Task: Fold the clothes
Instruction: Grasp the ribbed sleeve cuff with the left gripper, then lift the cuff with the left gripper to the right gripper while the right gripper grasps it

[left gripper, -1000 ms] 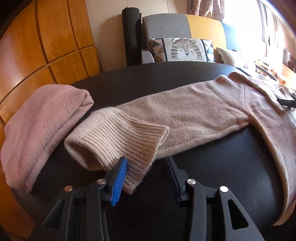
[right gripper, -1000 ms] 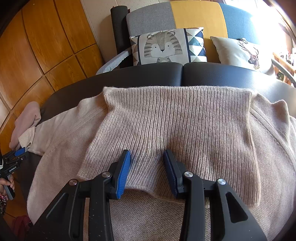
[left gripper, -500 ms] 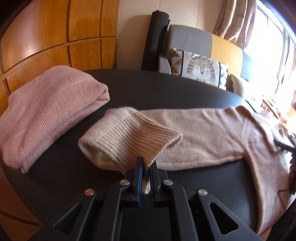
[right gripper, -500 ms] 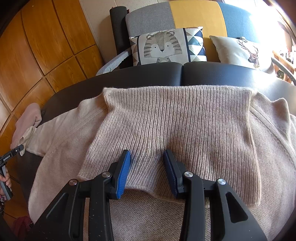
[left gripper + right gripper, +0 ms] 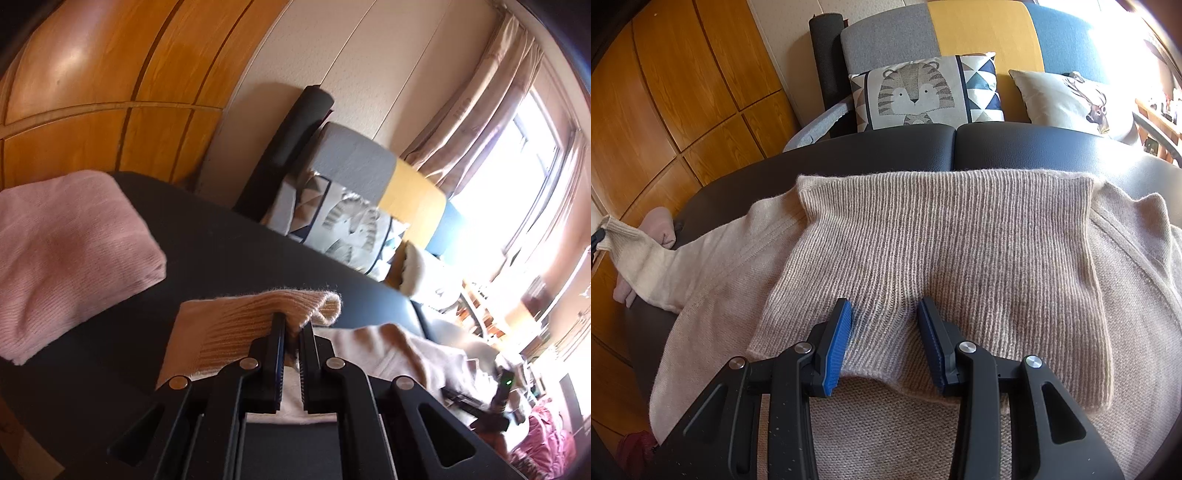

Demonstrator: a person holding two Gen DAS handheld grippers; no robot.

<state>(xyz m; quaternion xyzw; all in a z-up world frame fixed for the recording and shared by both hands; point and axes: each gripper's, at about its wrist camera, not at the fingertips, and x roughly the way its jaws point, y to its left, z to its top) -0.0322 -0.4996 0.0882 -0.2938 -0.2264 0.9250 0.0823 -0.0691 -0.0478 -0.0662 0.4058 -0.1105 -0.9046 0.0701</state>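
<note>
Pinching the ribbed cuff point(image 5: 258, 314), the left gripper point(image 5: 291, 332) lifts the sleeve point(image 5: 676, 266), whose long axis runs toward the sweater body point(image 5: 942, 240) beneath the spread right gripper point(image 5: 884, 314).

The beige sweater point(image 5: 923, 236) is soft knit, its folded collar panel coarsely ribbed and fuzzy at the edges; the cuff point(image 5: 258, 314) at 6 o'clock in the left view shows the same thick ribbing. The pink folded garment point(image 5: 62, 258) at 9 o'clock is a finer, matt knit. The table point(image 5: 886, 155) is dark leather-like with a slight sheen. Wall panels point(image 5: 665, 92) at 10 o'clock are glossy varnished wood. The right gripper point(image 5: 884, 314) is matt black plastic with ridged blue pads point(image 5: 838, 347) and shiny metal rivets
</note>
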